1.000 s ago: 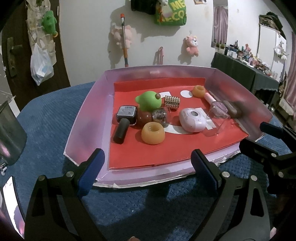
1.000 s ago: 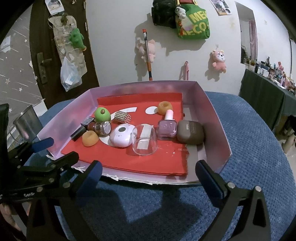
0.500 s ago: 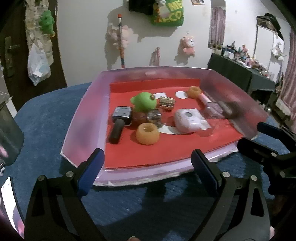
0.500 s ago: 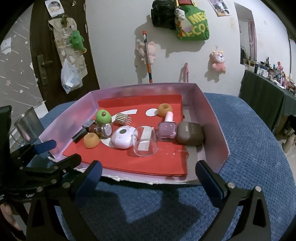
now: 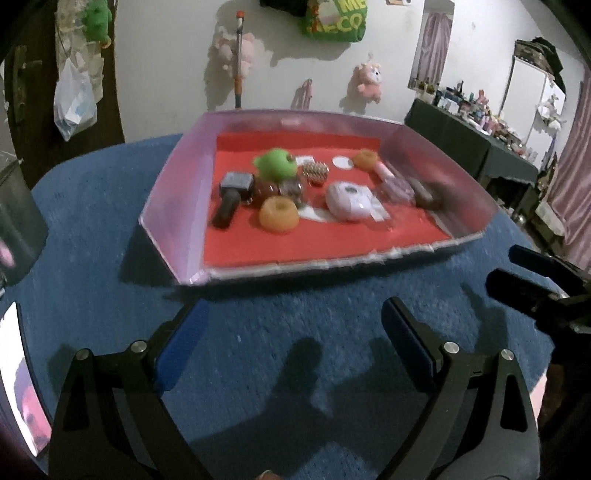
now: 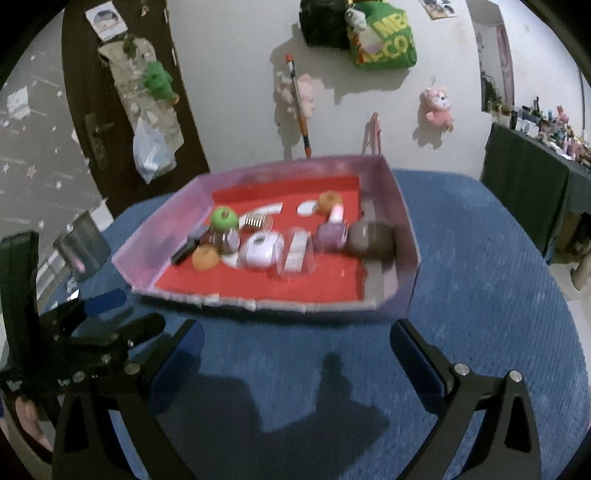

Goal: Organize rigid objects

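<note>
On nubby blue cloth [image 5: 92,236]: shallow pink tray [image 5: 177,184], round orange ring [image 5: 279,219].

A blue textured desk [image 6: 480,295] fills the foreground. On the white wall behind hang a pink plush toy [image 6: 437,109] and a green bag [image 5: 334,18] — a plastic bag [image 6: 151,153] hangs on the dark door

The tabletop [image 5: 92,229] wears a deep blue, nubby weave. On it the tray [image 5: 177,192] has pale lilac walls and a bright red liner [image 5: 314,240] bearing white patches. Inside: a lime-green ball [image 5: 275,166], an orange ring [image 5: 279,218] at its 6 o'clock, a second orange ring [image 5: 365,158], a white case [image 5: 347,201], a brown pouch [image 6: 371,240] and a pinkish-purple bottle [image 6: 331,233]. Both tongs, left [image 5: 291,343] and right [image 6: 295,352], are black with blue pads [image 5: 183,343].
</note>
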The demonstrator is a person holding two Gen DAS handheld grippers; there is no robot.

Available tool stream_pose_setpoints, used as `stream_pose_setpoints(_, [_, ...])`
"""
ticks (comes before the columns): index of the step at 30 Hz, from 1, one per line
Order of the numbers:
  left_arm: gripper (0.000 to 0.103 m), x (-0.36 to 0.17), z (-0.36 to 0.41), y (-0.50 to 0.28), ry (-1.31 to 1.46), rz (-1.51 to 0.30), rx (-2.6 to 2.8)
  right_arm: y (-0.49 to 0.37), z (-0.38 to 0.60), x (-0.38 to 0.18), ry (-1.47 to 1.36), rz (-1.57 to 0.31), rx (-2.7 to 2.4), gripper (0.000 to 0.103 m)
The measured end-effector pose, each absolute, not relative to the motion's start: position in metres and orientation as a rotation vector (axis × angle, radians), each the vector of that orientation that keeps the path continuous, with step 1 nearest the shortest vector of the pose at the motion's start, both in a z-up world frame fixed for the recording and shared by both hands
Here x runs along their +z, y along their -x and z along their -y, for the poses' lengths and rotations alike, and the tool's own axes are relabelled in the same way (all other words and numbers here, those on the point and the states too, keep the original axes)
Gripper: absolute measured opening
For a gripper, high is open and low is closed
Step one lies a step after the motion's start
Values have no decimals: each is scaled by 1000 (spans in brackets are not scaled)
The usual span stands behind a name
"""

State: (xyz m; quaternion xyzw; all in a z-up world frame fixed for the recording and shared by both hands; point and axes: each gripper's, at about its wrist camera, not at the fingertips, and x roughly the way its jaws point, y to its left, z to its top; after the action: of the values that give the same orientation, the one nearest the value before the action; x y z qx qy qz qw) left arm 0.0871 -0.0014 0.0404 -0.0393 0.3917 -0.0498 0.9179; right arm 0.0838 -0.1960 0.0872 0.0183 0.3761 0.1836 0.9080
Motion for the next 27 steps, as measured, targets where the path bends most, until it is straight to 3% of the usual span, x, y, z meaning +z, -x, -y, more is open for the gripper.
stream_pose_setpoints(9, [96, 14, 8, -76, 109, -897, -113, -68, 203, 63, -27, -861, 372, 103])
stream_pose_setpoints(27, [97, 10, 20, -64, 37, -872, -76, -71, 204, 43, -8, -903, 327, 103])
